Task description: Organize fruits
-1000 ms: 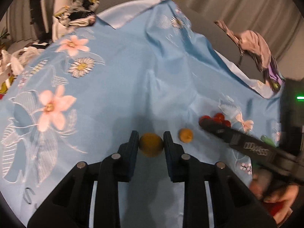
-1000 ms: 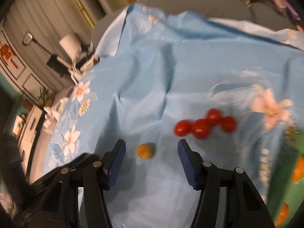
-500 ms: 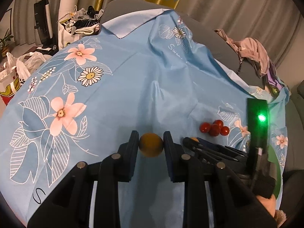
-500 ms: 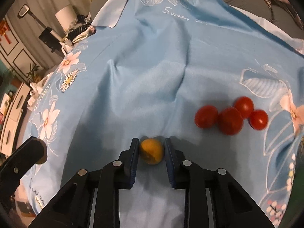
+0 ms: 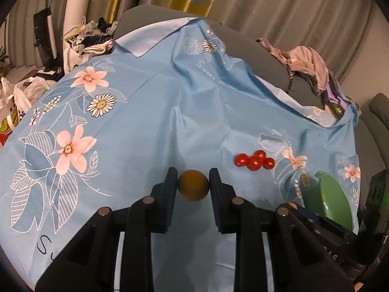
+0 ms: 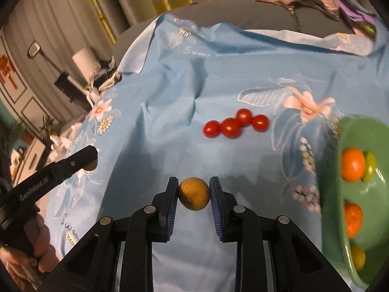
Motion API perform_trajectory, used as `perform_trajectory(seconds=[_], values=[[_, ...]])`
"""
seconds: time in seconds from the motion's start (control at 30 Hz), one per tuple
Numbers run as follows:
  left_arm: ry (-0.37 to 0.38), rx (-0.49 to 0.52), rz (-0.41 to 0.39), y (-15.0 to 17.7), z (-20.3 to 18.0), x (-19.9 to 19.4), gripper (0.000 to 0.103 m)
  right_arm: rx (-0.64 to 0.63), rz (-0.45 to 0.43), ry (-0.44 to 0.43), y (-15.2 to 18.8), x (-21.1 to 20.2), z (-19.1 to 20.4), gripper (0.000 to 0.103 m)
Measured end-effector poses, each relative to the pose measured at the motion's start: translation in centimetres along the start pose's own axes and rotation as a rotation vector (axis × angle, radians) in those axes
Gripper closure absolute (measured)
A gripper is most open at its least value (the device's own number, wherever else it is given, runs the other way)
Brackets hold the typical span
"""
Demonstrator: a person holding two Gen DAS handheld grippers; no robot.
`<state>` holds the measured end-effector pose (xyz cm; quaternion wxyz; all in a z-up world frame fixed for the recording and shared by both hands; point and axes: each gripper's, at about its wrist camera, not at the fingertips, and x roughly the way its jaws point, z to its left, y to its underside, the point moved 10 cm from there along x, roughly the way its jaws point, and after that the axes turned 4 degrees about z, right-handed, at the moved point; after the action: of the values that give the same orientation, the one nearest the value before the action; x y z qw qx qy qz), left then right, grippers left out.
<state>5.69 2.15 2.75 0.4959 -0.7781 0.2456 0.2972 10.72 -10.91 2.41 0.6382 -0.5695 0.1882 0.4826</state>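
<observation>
My left gripper is shut on a small round brownish-yellow fruit held above the blue flowered cloth. My right gripper is shut on a second small yellow-brown fruit, also off the cloth. Several red cherry tomatoes lie in a cluster on the cloth ahead; they also show in the left wrist view. A green bowl at the right holds oranges and small yellow-green fruits. The bowl also shows in the left wrist view.
The left gripper's arm reaches in at the left of the right wrist view. Clothes lie on the grey sofa behind the cloth. Bags and clutter sit at the far left.
My right gripper closed on the small yellow fruit and lifted it, swinging right so the green bowl came into view. My left gripper kept its fruit and rose.
</observation>
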Motion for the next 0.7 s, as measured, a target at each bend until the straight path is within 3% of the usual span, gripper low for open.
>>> perform_trajectory(seconds=[0.5, 0.7], values=[[0.092, 0.168, -0.067, 1.3, -7.4, -3.2, 0.077, 0.013, -0.159, -0.039, -1.5, -6.2, -0.8, 0.075], [0.154, 0.265, -0.093, 2.3, -11.2, -4.7, 0.077, 0.005, -0.236, -0.01, -2.0, -9.2, -2.0, 0.074]])
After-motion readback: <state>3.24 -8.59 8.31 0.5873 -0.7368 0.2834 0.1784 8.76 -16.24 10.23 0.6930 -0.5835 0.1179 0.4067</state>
